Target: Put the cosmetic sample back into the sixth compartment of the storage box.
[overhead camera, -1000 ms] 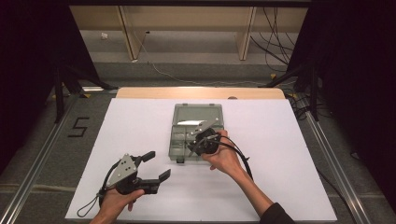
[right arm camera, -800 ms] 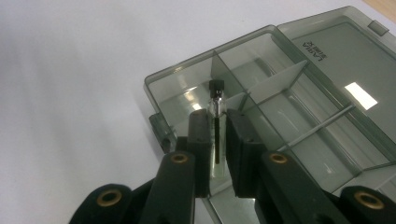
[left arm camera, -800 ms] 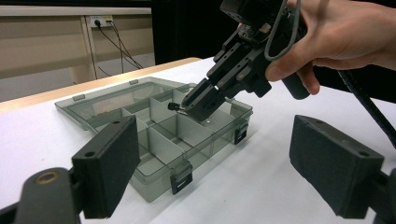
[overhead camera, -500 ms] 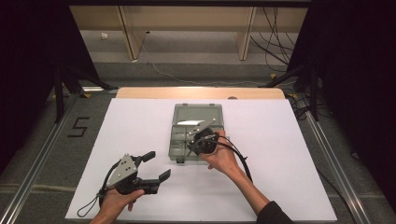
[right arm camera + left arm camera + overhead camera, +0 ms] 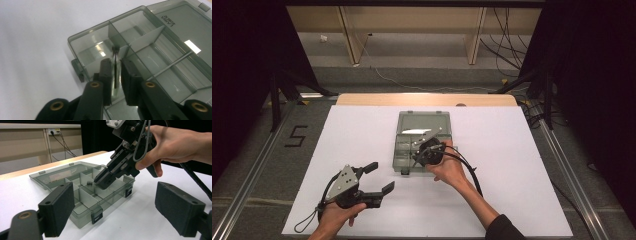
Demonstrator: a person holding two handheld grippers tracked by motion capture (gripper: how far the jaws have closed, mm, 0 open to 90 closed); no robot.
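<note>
R gripper sits over the near-mid compartments of the open grey organizer box at desk centre, a bit further over the box vs 1.0 s ago. Its fingers are narrow, pinching a small dark screw-like part, point-down by a divider. Looks like placement is imminent. L gripper unchanged: fingers wide, nothing held, parked front-left on desk.
</note>
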